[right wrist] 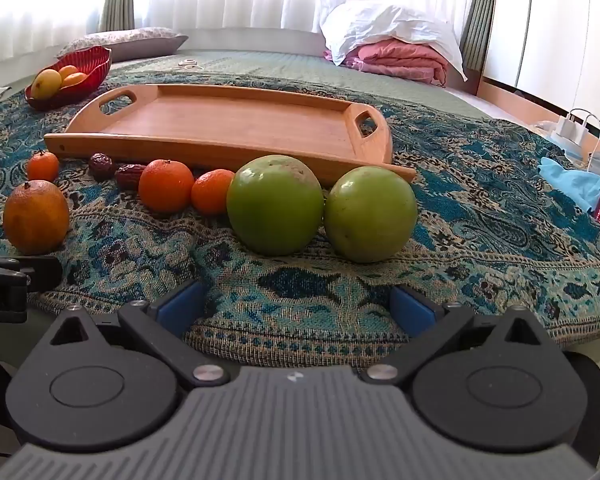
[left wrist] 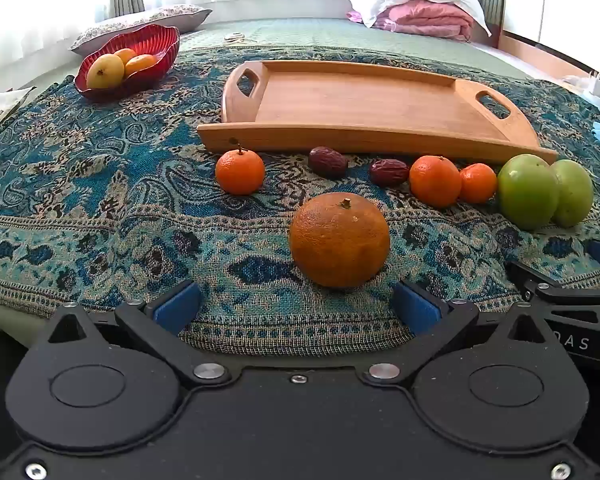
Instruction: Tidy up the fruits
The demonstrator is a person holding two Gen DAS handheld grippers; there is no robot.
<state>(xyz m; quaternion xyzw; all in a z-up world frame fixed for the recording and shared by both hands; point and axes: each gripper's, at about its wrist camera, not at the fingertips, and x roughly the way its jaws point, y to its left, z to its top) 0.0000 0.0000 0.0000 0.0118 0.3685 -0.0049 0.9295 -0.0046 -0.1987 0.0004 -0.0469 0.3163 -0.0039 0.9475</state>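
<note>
Sunlit curtains are glowing behind a bed (left wrist: 300, 32) that is wearing a blue patterned cloth (left wrist: 100, 184), and the fruit is lying loose on that cloth rather than in any container.

From the left wrist, the left tool (left wrist: 296, 308) is hanging with its blue pads spread wide and gripping nothing, aimed at the big orange (left wrist: 339, 240) sitting just ahead of it, probably the first pick. Beyond, small tangerines (left wrist: 240, 171), two dates (left wrist: 328, 162) and green apples (left wrist: 529, 191) are lining the near edge of an empty wooden tray (left wrist: 360, 104), seemingly staged for sorting. A red bowl (left wrist: 132, 80) at far left is already holding fruit.

From the right wrist, the right tool (right wrist: 296, 308) is likewise gaping and empty, facing the two green apples (right wrist: 275, 205), which are sitting side by side, touching or nearly so, just before the tray (right wrist: 228, 120).
</note>
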